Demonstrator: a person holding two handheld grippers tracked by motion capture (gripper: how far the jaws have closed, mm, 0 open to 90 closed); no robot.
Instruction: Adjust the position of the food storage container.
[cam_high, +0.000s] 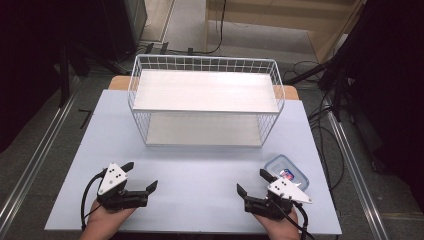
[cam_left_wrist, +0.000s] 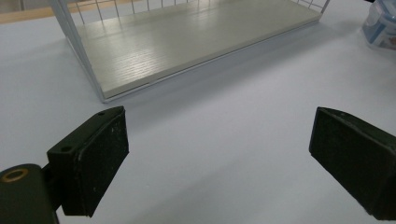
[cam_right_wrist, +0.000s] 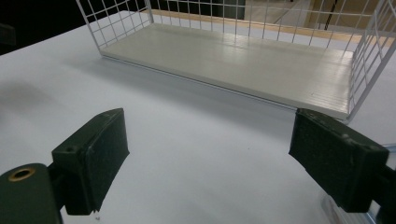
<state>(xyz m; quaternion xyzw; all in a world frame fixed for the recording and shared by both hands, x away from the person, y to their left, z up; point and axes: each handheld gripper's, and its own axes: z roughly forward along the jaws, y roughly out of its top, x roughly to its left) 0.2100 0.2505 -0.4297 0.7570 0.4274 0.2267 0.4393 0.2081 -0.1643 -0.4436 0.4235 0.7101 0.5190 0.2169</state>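
A white wire rack (cam_high: 206, 100) with two white shelves stands at the back middle of the pale blue table (cam_high: 200, 170); its lower shelf (cam_left_wrist: 177, 46) (cam_right_wrist: 243, 65) lies ahead of both grippers. A small clear plastic box with a blue rim (cam_high: 286, 171) rests at the right, just beyond my right gripper (cam_high: 254, 183), and its edge (cam_left_wrist: 380, 28) appears at the upper right of the left gripper view. My left gripper (cam_high: 140, 176) rests near the front left edge, open and holding nothing. The right gripper is open too, nothing between its jaws.
Dark floor with cables (cam_high: 325, 125) surrounds the table. A metal rail (cam_high: 35, 160) runs along the left side and another (cam_high: 360, 180) along the right. Bare table surface lies between the grippers and the rack.
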